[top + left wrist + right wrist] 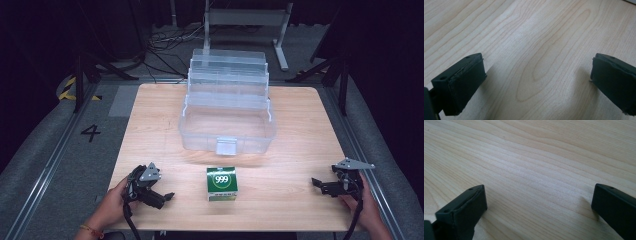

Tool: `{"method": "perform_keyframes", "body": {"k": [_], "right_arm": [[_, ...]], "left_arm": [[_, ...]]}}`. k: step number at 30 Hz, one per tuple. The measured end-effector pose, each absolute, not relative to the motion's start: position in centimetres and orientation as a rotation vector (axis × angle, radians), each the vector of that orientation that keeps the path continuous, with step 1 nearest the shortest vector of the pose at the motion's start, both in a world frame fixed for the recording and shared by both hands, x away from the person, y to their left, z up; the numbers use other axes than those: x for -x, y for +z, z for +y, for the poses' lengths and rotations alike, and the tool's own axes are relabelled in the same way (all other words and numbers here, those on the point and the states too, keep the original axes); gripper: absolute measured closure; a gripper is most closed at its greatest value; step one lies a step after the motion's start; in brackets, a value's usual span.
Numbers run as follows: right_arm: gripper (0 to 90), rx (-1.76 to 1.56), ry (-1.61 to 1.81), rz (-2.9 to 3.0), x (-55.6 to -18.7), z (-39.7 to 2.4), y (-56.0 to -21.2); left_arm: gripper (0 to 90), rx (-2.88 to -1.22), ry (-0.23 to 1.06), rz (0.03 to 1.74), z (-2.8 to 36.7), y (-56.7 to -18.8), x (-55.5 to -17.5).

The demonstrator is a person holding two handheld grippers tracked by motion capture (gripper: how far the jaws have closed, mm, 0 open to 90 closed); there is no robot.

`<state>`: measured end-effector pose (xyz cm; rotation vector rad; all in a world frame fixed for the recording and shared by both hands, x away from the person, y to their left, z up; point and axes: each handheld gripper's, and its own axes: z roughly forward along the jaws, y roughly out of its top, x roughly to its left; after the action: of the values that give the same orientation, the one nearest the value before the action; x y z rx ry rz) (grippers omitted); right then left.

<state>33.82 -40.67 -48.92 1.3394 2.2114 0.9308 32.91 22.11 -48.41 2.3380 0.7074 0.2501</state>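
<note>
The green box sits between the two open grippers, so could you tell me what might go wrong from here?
1. The green box is small and stands free, so one jaw touching first could push it away.
2. The clear case stands just behind it, so an overshoot may strike its latch.
3. The right gripper sits near the table edge.

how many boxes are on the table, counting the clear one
2. The green box marked 999 sits near the front edge, between the left tool and right tool. The clear plastic box, lid open, stands behind it toward the far side.
</note>
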Motion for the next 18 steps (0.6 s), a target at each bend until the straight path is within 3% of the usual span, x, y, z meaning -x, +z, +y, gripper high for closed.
{"method": "perform_keyframes", "body": {"k": [6,11,13,15,17,18], "right_arm": [[0.2,-1.339,0.931,2.214,-33.8,-40.7,-48.9],[0.2,-1.338,0.931,2.216,-33.9,-40.7,-48.9],[0.2,-1.338,0.932,2.216,-33.9,-40.7,-48.9],[0.2,-1.339,0.93,2.215,-33.9,-40.7,-48.9],[0.2,-1.338,0.929,2.216,-33.9,-40.7,-48.9],[0.2,-1.338,0.93,2.217,-33.9,-40.7,-48.9]], "left_arm": [[0.2,-2.377,0.193,0.569,22.0,-48.4,-34.1],[0.3,-2.429,0.182,0.579,20.9,-47.9,-34.6],[0.6,-2.44,0.259,0.581,20.1,-47.6,-33.9],[7.0,-2.451,0.32,0.537,19.7,-47.3,-33.1],[19.6,-2.473,0.318,0.513,19.2,-46.9,-32.6],[18.6,-2.492,0.3,0.503,18.9,-46.7,-32.5]]}}
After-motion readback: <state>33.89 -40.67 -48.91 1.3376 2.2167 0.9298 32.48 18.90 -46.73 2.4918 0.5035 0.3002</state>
